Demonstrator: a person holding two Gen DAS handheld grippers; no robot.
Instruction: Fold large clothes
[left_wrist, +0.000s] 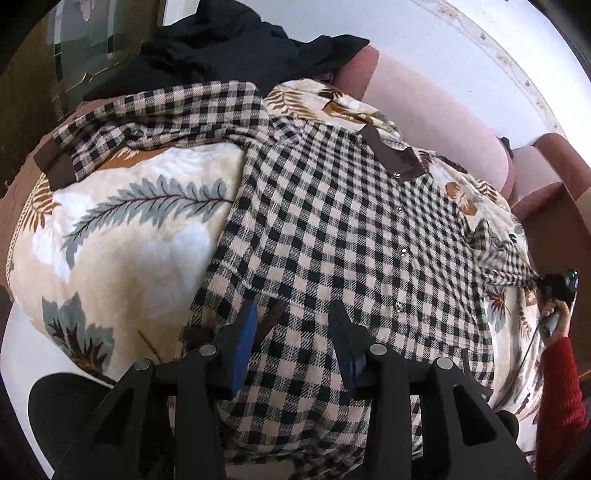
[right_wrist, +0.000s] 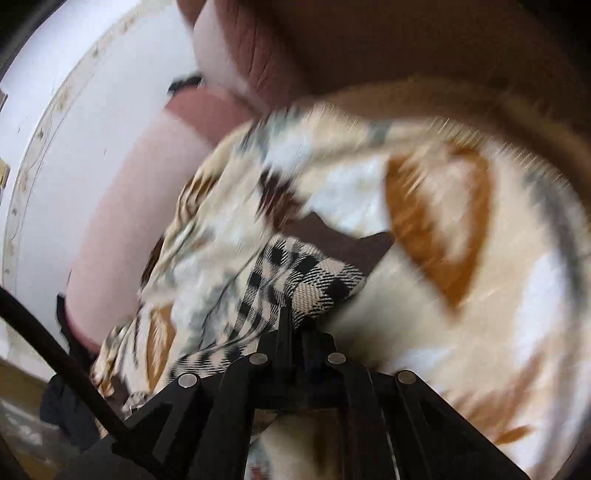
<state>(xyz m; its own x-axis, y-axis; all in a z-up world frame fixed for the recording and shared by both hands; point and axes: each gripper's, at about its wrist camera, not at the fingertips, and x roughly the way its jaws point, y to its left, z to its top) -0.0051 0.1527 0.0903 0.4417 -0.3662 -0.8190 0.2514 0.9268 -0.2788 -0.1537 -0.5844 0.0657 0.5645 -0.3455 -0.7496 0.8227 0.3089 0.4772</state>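
Right claw (right_wrist: 291, 325) clamped tight on a bunched fold of the checked shirt (right_wrist: 295, 280), cloth pinched between the closed jaws, evidently to draw that sleeve inward for the fold; seen from the left wrist, the same claw (left_wrist: 546, 286) at 3 o'clock, cloth pulled taut toward it in a stretched point, gripped by a hand (left_wrist: 554, 317) in a red sleeve (left_wrist: 561, 387). Left claw (left_wrist: 291, 332) at 6 o'clock, jaws apart, blue pads (left_wrist: 245, 343) straddling the lower hem without pressing, probably poised to pin or take the hem while the other side gets pulled over. Shirt spread front-up across the middle, buttons closed, brown collar (left_wrist: 395, 155) toward 1 o'clock, one sleeve stretched out to 10 o'clock with brown cuff (left_wrist: 55, 166) at the end, laid flat to make folding easy. Beneath, a leaf-print blanket (left_wrist: 129, 221) serving as the folding surface over a pink sofa (left_wrist: 443, 122). At 12 o'clock a dark garment (left_wrist: 221, 48) heaped apart, likely awaiting a turn.
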